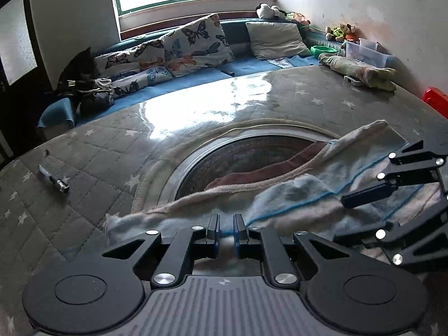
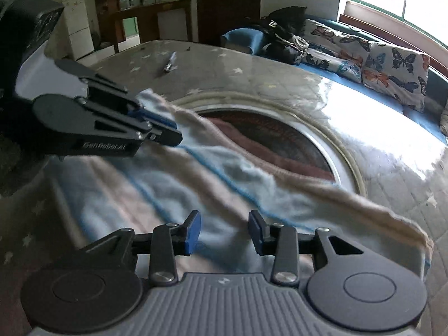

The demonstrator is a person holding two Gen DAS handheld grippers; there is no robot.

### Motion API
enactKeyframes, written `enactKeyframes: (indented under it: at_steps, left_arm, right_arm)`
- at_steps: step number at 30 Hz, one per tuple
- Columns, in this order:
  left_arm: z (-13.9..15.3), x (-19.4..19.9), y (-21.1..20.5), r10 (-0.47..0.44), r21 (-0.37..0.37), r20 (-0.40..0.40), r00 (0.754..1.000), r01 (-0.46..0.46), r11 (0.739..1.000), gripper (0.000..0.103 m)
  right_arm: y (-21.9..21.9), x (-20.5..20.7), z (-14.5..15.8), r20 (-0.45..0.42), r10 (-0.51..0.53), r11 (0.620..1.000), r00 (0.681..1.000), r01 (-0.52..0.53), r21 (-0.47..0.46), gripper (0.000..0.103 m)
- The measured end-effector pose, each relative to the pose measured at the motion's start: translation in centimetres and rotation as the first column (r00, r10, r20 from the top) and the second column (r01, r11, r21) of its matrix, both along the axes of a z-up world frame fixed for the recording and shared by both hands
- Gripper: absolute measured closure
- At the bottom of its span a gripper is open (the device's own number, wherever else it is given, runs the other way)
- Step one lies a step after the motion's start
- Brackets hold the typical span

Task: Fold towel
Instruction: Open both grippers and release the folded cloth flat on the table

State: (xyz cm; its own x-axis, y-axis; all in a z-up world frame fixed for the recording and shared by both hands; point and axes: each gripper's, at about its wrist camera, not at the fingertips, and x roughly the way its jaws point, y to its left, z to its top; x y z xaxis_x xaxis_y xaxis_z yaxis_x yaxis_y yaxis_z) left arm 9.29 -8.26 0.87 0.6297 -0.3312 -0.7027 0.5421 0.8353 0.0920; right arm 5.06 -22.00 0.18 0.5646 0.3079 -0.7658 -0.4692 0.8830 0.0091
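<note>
A pale blue and beige striped towel (image 1: 308,193) (image 2: 224,179) lies rumpled across the near side of a round table (image 1: 84,168), partly over a round central opening (image 1: 252,154) with red-brown cloth in it. My left gripper (image 1: 226,228) is shut on the towel's near edge; in the right wrist view the left gripper (image 2: 175,131) pinches a corner at the upper left. My right gripper (image 2: 225,229) is open just above the towel, with cloth showing in the gap between its blue pads. From the left wrist view, the right gripper (image 1: 340,218) reaches in over the towel's right part.
The table has a grey quilted star cover under glossy plastic. A small pen-like tool (image 1: 53,179) (image 2: 169,63) lies at its left. A bundled cloth (image 1: 361,70) rests at the far right. Butterfly cushions (image 1: 196,44) line a blue bench behind. A red stool (image 1: 435,98) stands beside the table.
</note>
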Motion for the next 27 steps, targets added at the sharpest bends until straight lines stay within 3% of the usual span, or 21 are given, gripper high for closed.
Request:
enactKeyframes:
  at_steps: [12,27]
  left_arm:
    - [-0.2,-7.0,2.0,0.016,0.016,0.07,0.997,-0.018,1.0,0.091]
    - [-0.9,-9.9,6.6,0.137,-0.041,0.06,0.989,-0.135,0.99,0.088]
  right_arm:
    - [-0.7,-5.7,0.8,-0.012,0.018,1.0,1.0,-0.018,0.022,0.061]
    - [-7.7,-12.6,0.6,0.021,-0.19,0.98,0.982,0.189,0.059,0.059]
